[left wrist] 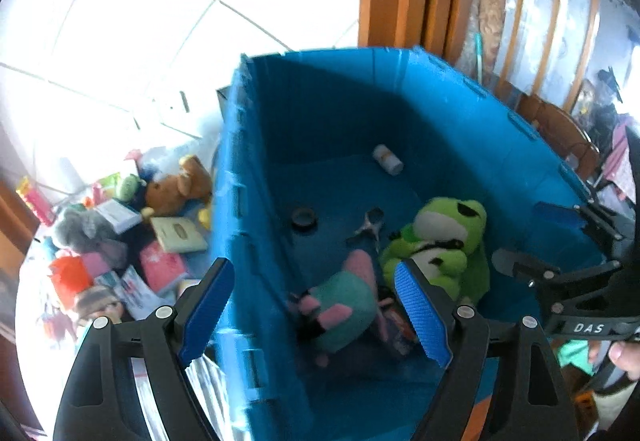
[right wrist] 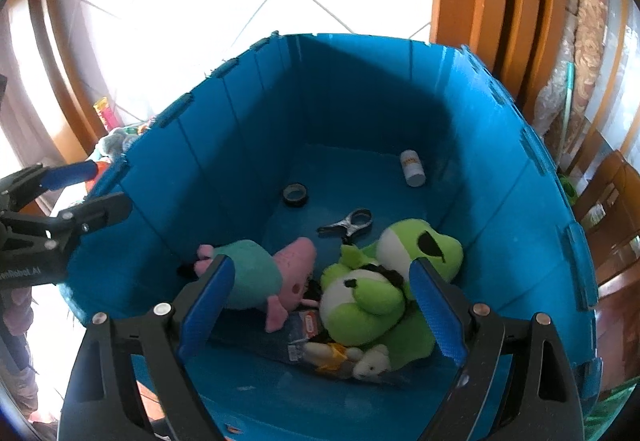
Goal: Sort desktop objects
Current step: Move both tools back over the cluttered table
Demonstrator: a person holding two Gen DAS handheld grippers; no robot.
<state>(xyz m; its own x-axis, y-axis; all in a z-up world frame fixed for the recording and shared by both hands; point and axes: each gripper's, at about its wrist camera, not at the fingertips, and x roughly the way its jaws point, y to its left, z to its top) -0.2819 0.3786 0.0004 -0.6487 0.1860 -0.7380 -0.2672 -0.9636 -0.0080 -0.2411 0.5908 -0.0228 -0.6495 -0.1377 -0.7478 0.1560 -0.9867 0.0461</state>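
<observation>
Blue plastic is making up the big bin, and a green frog toy is lying inside next to a pink pig toy, scissors, a tape roll and a small white bottle. The left gripper and right gripper are both hanging over the bin with fingers spread wide, holding nothing. White letters "DAS" are showing on the right gripper's side. Toys and books are sitting in a heap outside.

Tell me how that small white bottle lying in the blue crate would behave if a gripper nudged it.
The white bottle lies on its side on the blue crate floor, so it would probably roll. It looks like smooth plastic, likely slippery. It seems small and light, apt to skitter toward the near wall.
</observation>
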